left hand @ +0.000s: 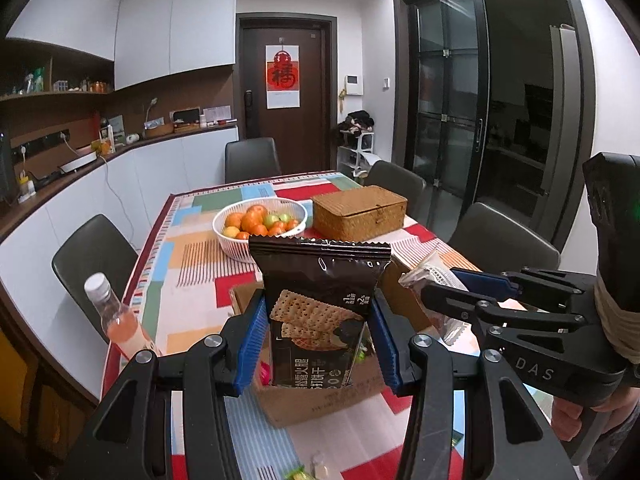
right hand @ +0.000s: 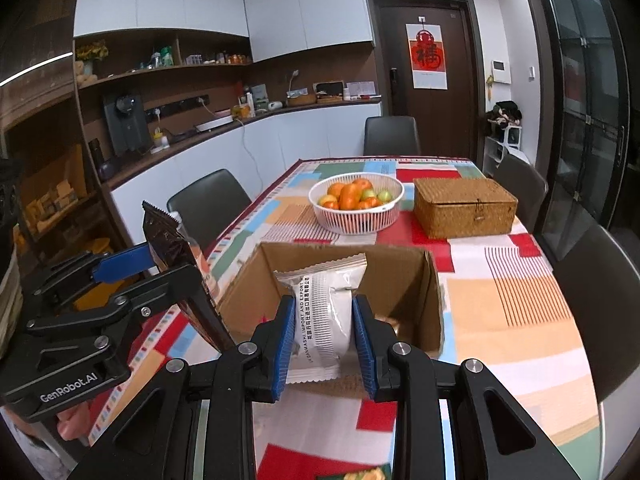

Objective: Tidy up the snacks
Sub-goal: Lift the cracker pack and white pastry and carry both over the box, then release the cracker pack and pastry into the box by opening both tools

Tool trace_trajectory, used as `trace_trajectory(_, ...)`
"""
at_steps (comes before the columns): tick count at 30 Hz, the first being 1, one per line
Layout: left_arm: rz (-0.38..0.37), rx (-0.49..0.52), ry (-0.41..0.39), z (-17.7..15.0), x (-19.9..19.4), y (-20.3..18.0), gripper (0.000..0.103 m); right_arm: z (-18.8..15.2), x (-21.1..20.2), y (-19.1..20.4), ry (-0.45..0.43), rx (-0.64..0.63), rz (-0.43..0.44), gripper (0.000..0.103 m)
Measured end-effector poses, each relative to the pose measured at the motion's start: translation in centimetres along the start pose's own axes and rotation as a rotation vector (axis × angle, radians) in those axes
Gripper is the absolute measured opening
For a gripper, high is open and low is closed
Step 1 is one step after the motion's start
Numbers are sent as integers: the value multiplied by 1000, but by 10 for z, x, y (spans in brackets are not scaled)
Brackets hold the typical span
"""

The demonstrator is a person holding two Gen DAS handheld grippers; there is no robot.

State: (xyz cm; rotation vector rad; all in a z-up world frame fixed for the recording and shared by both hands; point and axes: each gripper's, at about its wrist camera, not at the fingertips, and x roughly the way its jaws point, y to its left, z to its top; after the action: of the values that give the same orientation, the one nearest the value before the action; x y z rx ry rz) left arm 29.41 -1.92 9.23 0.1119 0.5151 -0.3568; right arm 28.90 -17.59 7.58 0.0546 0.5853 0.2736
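Note:
My left gripper [left hand: 318,344] is shut on a dark cracker packet [left hand: 320,312] and holds it upright over the near edge of an open cardboard box [left hand: 320,400]. My right gripper [right hand: 324,340] is shut on a white snack packet [right hand: 324,308] and holds it above the same cardboard box [right hand: 400,276]. The right gripper [left hand: 448,292] also shows in the left wrist view with its white packet [left hand: 424,276]. The left gripper [right hand: 160,264] shows in the right wrist view with the dark packet [right hand: 176,264].
On the patterned tablecloth [right hand: 500,300] stand a white basket of fruit [right hand: 356,200] and a closed wicker box [right hand: 464,208]. A pink drink bottle [left hand: 120,320] stands at the table's left edge. Dark chairs [left hand: 92,256] surround the table. Loose snack wrappers [left hand: 304,472] lie near the front.

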Motion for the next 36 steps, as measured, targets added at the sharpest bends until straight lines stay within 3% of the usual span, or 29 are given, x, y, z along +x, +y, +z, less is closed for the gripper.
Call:
trace_trajectory(13,34,22,111,20,66,14,48,30,55,-22,64,3,-44,30)
trace_trajectory(21,20,-12,249,8,116,23,48,30,93,-33,144,26,-61,30)
trace_trajectory(27,31,29,333,-4,138,17,49,23,111,-37,199,33,-65,30)
trace_trajectory(28,35,41,344,-5,139,15,53,22,114,-38,208,35,-59,30)
trace_trajectory(29,54,57,348,-7,138,14,57,21,116,-38,209,38,-59,31)
trace_trajectory(31,83,70,319,-8,128,12,67,18,117,-44,216,66,-93,51)
trace_trajectory(32,87,67,303,-8,123,13,69,18,115,-46,208,79,-103,54)
trace_trajectory(36,111,57,254,-12,95,15,69,11,93,-39,154,64,-111,54)
